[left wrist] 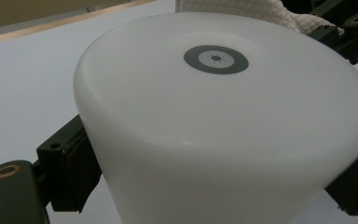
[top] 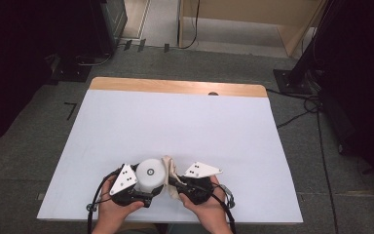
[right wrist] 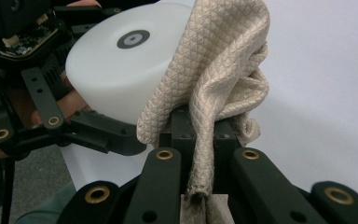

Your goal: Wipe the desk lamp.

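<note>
Wiping looks to be the step in hand: a white plastic container (top: 151, 176), turned bottom-up with a grey ring mark on top, sits clamped between the jaws of the left gripper (top: 148, 187) at the near edge of the white table (top: 175, 122). The right gripper (right wrist: 200, 140), jaws pinched on a beige quilted cloth (right wrist: 219, 70), presses it against the container's side. Next, likely, the cloth must travel around the wall while the left grip holds firm.

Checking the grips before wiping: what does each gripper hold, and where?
Left gripper clamps the white cup by its side wall; right gripper pinches the beige cloth at a bunched fold.
</note>
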A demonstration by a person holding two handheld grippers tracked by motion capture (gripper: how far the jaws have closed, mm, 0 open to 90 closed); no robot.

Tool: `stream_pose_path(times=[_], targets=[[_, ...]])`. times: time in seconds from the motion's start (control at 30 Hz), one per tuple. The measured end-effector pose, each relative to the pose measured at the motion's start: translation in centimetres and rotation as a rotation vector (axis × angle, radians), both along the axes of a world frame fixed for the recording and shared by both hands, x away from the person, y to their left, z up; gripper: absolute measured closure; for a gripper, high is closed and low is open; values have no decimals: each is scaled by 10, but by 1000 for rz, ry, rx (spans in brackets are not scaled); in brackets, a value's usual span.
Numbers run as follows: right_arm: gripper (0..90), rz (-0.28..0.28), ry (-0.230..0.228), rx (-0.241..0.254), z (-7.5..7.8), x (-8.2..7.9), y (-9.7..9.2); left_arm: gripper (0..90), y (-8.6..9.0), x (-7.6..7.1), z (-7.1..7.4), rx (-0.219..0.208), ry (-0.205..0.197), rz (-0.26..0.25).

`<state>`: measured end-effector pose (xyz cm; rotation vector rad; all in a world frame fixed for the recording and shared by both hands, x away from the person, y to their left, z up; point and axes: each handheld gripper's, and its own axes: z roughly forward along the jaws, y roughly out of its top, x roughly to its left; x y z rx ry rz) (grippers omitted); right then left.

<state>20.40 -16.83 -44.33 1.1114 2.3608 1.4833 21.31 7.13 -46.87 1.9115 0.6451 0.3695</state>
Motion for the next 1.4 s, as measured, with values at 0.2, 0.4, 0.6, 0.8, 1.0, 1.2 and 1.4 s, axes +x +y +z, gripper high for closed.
stream_pose_path(times=[0.2, 0.4, 0.6, 0.8, 1.0, 1.2, 1.4], targets=[[850, 6, 88, -38, -22, 7, 2, 77, 0, 0, 0, -3, 2, 4], [849, 10, 158, -81, -47, 13, 5, 74, -2, -4, -1, -12, -12, 43], [848, 10, 166, -96, -48, 13, 5, 66, -1, -8, 3, -8, -1, 84], [846, 11, 170, -92, -49, 14, 5, 37, -1, -20, 16, -45, -31, 159], [843, 5, 171, -91, -50, 13, 5, 10, -15, -26, 14, 12, -37, 272], [843, 1, 164, -91, -51, 13, 6, 77, -22, -29, 11, 36, -35, 323], [842, -3, 161, -88, -51, 12, 6, 84, -15, -22, 13, 46, -24, 248]])
